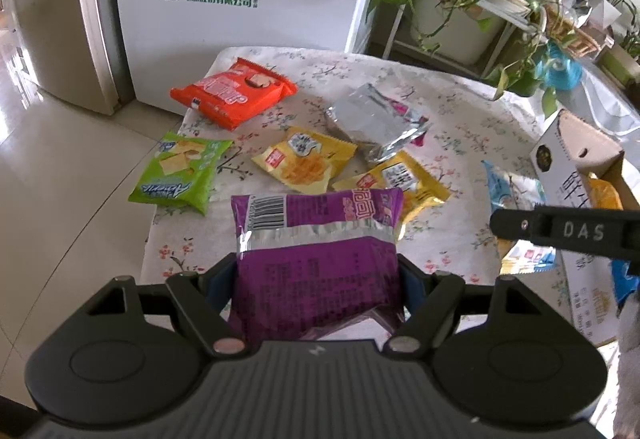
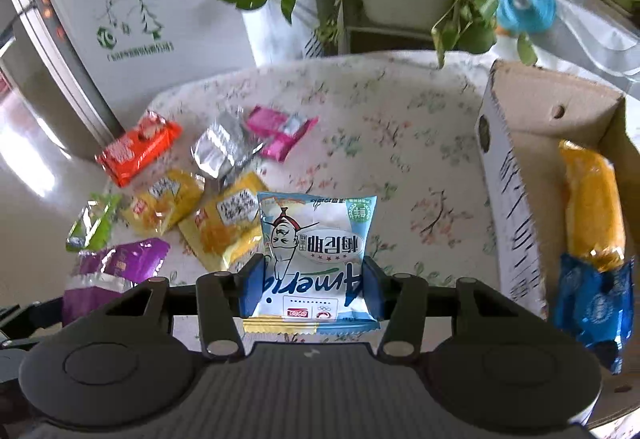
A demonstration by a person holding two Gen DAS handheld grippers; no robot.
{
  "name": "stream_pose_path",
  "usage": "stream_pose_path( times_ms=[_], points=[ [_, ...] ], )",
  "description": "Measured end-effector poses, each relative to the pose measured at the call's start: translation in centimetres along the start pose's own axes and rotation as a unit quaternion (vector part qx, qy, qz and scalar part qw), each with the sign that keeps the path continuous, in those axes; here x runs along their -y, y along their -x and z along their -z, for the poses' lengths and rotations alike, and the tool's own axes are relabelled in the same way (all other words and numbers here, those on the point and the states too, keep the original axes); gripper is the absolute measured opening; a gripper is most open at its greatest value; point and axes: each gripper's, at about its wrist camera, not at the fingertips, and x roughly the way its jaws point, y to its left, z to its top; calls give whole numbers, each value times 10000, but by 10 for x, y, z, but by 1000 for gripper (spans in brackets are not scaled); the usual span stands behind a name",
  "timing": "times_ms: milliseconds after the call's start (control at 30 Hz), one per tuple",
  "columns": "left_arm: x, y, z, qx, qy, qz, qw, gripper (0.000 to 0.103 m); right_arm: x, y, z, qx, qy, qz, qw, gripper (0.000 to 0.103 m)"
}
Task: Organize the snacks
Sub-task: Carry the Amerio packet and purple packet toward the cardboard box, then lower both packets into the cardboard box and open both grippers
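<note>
- your right gripper [image 2: 312, 289] was clamped on the pale blue-and-white snack packet [image 2: 316, 259], lifted off the cloth, likely bound for the open cardboard box [image 2: 516, 107] beside it.
- your left gripper [image 1: 318, 289] pinched the purple foil snack bag [image 1: 320, 279] likewise.
- farther off, loose packets lay unsorted on the floral tablecloth [image 1: 460, 127].

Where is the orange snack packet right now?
In the left wrist view the orange snack packet lies at the table's far left, near the fridge, beyond the green packet.
</note>
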Motion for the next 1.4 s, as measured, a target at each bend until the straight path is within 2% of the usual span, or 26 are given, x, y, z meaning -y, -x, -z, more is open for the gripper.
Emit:
stream_pose_path(
  times_ms=[233,467,733,1400],
  points=[
    [17,12,-1,71,-56,108,9999,79,16,18,-10,338,-146,-76,9993,57],
    [40,17,-5,87,-143,285,9995,79,51,46,-19,743,-532,-153,9957,57],
    [80,21,-10,126,-333,586,9976,79,93,67,-17,1018,-977,6,9900,57],
    [203,16,-18,68,-993,1308,9864,79,186,110,-2,1492,-2244,272,9626,57]
  ],
)
